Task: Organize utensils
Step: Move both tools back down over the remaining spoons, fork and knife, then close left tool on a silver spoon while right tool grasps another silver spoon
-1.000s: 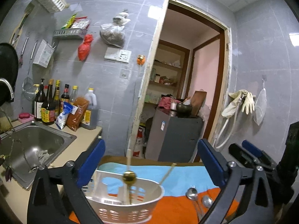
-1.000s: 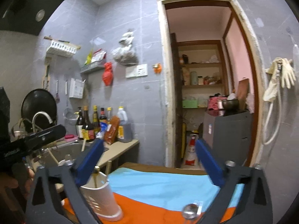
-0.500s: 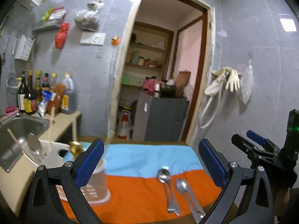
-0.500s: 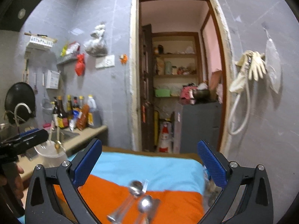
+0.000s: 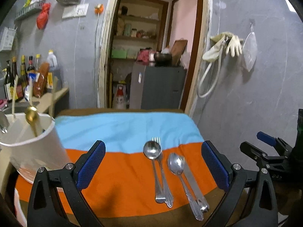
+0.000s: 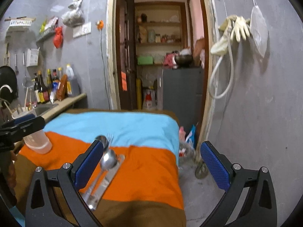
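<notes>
Utensils [image 5: 166, 172] flat on striped cloth [image 5: 121, 170]

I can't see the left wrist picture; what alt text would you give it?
Open left gripper hovers over an orange and blue cloth where two spoons, a fork and a knife lie side by side. A white utensil holder with a gold spoon stands at left.
</notes>
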Demonstrator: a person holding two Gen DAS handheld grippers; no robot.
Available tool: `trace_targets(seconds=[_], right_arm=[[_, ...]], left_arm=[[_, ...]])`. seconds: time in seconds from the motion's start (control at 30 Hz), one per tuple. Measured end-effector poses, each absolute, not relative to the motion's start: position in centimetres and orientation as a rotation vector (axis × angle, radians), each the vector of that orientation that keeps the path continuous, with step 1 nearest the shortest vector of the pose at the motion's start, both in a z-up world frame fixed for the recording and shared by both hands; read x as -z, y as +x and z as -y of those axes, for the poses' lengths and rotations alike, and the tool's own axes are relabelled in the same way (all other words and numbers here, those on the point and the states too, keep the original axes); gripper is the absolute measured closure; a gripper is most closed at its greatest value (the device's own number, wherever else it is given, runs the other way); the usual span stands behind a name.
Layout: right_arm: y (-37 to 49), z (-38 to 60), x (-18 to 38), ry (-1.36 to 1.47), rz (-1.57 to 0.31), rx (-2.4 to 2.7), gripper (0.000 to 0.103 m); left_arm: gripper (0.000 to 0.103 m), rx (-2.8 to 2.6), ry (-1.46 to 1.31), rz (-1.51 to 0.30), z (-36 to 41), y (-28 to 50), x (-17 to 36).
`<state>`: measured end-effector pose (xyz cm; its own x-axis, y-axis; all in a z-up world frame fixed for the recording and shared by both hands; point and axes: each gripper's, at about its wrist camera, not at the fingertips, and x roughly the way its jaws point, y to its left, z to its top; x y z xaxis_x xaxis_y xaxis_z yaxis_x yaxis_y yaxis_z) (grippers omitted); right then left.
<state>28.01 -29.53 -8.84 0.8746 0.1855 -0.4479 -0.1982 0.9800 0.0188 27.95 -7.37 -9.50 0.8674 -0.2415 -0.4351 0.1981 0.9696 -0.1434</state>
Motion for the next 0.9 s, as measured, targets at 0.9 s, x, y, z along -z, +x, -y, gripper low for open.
trace_targets(seconds=[0.9], right_arm=[[32.1,25.2,15.0,-0.082,-0.816,-0.344,0.031]], left_arm=[[0.043,0.223,0.041,-0.942,8.5,36.9,18.3]])
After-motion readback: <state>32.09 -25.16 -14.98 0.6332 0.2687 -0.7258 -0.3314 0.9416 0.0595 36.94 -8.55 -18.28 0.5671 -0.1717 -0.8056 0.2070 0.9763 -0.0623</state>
